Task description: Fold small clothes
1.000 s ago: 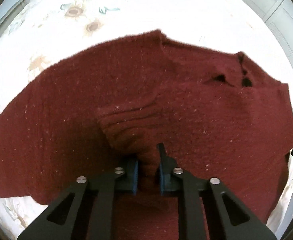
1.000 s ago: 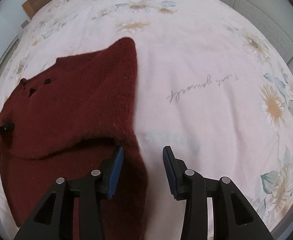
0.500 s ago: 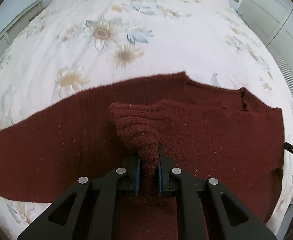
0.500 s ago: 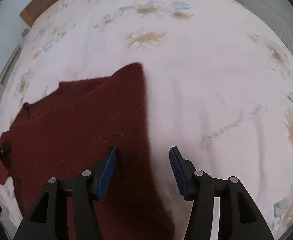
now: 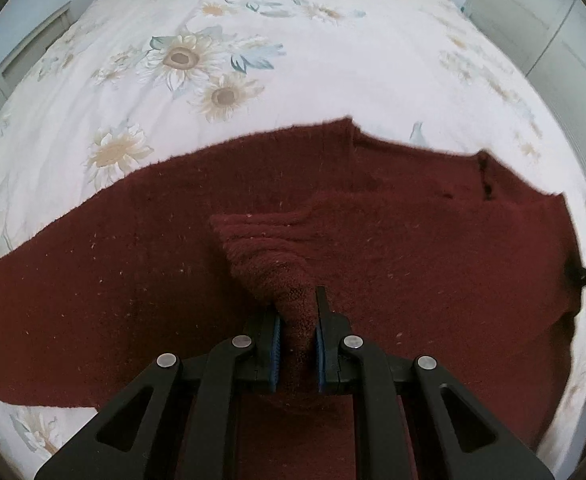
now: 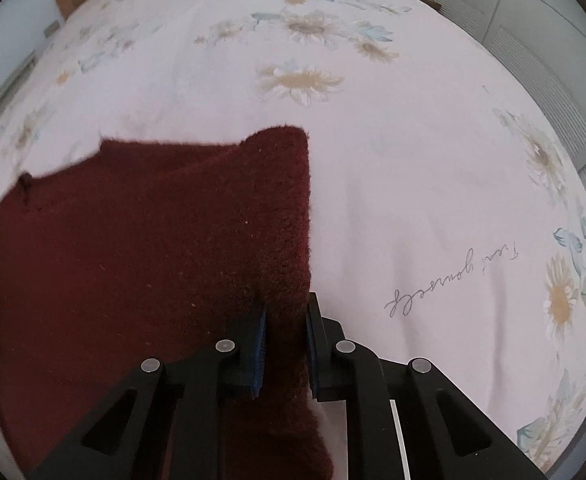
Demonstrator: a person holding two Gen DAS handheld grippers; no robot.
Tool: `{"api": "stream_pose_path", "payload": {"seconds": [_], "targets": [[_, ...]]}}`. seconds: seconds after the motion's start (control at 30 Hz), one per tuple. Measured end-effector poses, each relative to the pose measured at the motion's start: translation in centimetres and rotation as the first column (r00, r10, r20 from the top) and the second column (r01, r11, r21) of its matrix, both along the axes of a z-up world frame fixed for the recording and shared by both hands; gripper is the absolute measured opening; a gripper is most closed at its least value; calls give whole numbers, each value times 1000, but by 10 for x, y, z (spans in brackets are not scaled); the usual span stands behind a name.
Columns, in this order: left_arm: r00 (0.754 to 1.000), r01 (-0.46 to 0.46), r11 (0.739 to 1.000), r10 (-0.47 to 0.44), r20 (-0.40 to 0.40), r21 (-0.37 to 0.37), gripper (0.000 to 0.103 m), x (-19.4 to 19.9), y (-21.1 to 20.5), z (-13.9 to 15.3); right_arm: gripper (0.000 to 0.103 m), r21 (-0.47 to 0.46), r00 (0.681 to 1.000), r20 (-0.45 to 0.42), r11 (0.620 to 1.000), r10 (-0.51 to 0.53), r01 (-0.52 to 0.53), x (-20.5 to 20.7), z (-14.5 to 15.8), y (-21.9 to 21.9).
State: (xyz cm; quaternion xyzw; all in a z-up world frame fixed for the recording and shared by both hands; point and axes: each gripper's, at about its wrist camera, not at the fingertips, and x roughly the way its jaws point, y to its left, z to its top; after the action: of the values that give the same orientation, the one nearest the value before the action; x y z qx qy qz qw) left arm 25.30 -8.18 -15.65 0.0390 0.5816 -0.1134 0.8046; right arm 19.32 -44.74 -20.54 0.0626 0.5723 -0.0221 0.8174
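Left wrist view shows the left gripper clamped on a bunched sleeve of the maroon sweater spread across the bed, while the right gripper has just closed its fingers on the sweater's side edge, so carrying both grips across together would likely make the fold.

Sweater spread flat on bed, near its front edge. Cuff of folded-in sleeve lies over sweater middle. Closets beyond bed's right side, seemingly.
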Motion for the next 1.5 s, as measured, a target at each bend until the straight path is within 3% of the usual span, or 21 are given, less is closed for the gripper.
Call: {"api": "stream_pose_path", "payload": {"seconds": [0.2, 0.27, 0.33, 0.4, 0.43, 0.47, 0.5, 0.57, 0.73, 0.9, 1.13, 1.3, 1.47, 1.5], "targets": [[1000, 3, 998, -3, 9, 64, 18, 0, 1, -22, 22, 52, 999, -11, 998, -39, 39, 4, -10, -6], [1000, 4, 998, -5, 15, 64, 21, 0, 1, -20, 41, 66, 998, 12, 996, -57, 56, 0, -5, -9], [1000, 1, 997, -3, 25, 74, 32, 0, 1, -14, 63, 71, 997, 26, 995, -76, 74, -6, 3, -11], [998, -12, 997, 7, 64, 70, 60, -2, 3, -3, 69, 73, 995, 66, 995, -76, 71, -12, 16, -11], [997, -14, 998, 9, 81, 59, 68, -3, 3, 3, 76, 65, 994, 85, 996, -70, 64, -14, 22, -9], [995, -12, 999, 8, 97, 42, 84, -5, 3, 10, 82, 54, 993, 103, 997, -60, 55, -17, 29, -7], [993, -5, 1000, 2, 114, 23, 95, -8, 2, 17, 82, 45, 991, 123, 998, -44, 39, -18, 36, -2], [989, 11, 1000, -12, 149, 9, 102, -13, -3, 28, 84, 32, 988, 157, 999, -9, 4, -21, 49, 10], [964, 82, 995, -92, 250, 51, 102, -30, -31, 42, 103, -24, 968, 238, 996, 85, -81, -22, 71, 58], [967, 91, 995, -99, 234, 44, 102, -40, -44, 27, 103, -101, 946, 272, 982, 179, -156, -26, 70, 110], [980, 70, 995, -82, 180, 70, 102, -48, -49, -11, 103, -140, 946, 207, 965, 248, -222, -29, 23, 150], [988, 67, 993, -80, 134, 99, 102, -51, -37, -37, 103, -142, 967, 138, 970, 215, -196, -30, -14, 132], [988, 65, 993, -78, 130, 101, 102, -50, -20, -40, 103, -64, 981, 151, 992, 120, -112, -34, -19, 87], [990, 48, 989, -65, 127, 137, 102, -50, -17, -41, 102, -61, 982, 153, 993, 111, -103, -34, -18, 81]]}}
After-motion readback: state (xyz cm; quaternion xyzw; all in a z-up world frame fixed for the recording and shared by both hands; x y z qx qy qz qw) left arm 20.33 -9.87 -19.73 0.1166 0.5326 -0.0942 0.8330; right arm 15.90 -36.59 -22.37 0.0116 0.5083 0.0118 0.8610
